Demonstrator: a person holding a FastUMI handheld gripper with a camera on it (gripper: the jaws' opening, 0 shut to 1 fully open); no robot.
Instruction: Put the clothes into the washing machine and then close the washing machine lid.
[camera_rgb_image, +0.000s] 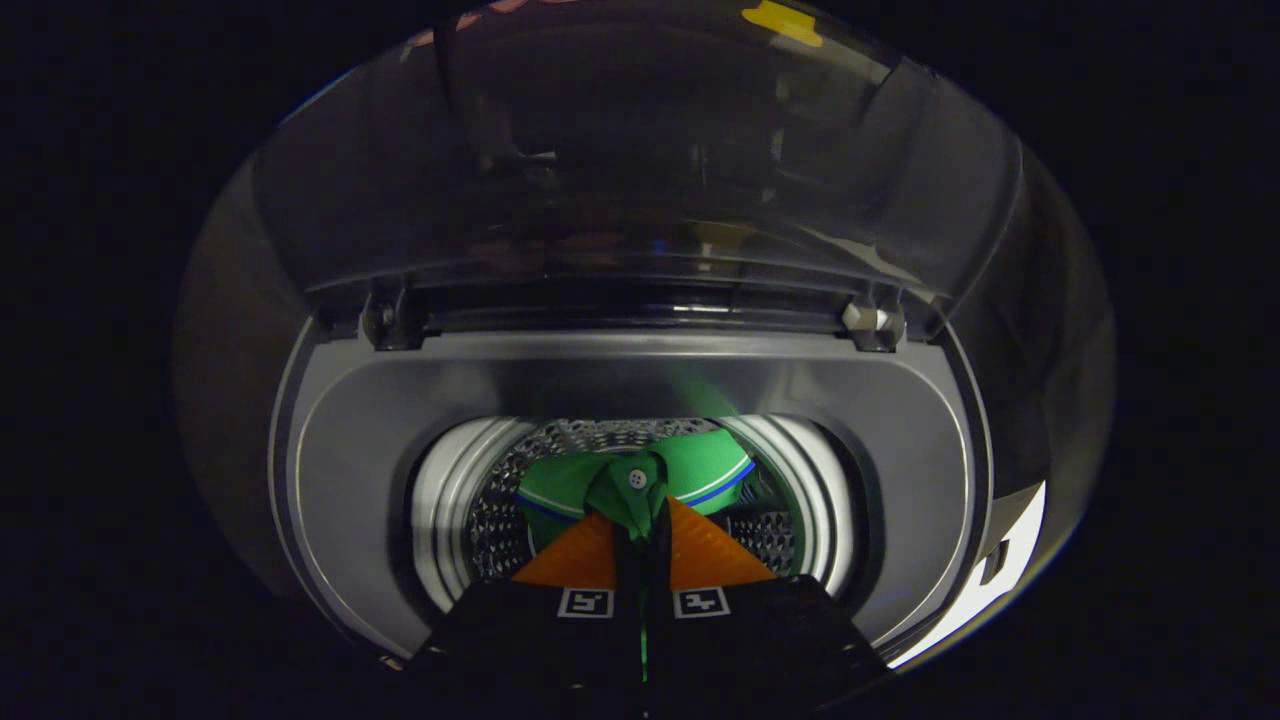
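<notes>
Green cloth is what we meet first: a green garment with a white button and a blue-and-white stripe along its edge hangs bunched from the tips of our gripper, down inside the mouth of the washing machine. We look along the fingers straight into the perforated metal drum, so the gripper points down into the tub. The garment spreads to both sides of the fingertips, its wider lobes reaching left and right across the drum opening, while a narrow gathered fold with the button runs back toward us and into the gap between the fingers. We cannot give it a clear long axis, crumpled as it is.

Our jaws are drawn nearly together, with only a thin slit between them, and the green fabric fills that slit, so both fingers press on the cloth.

Around the drum we see the white ring of the tub and the grey top deck of the machine. Beyond it the transparent lid stands raised on its two hinges, well apart from the opening.
</notes>
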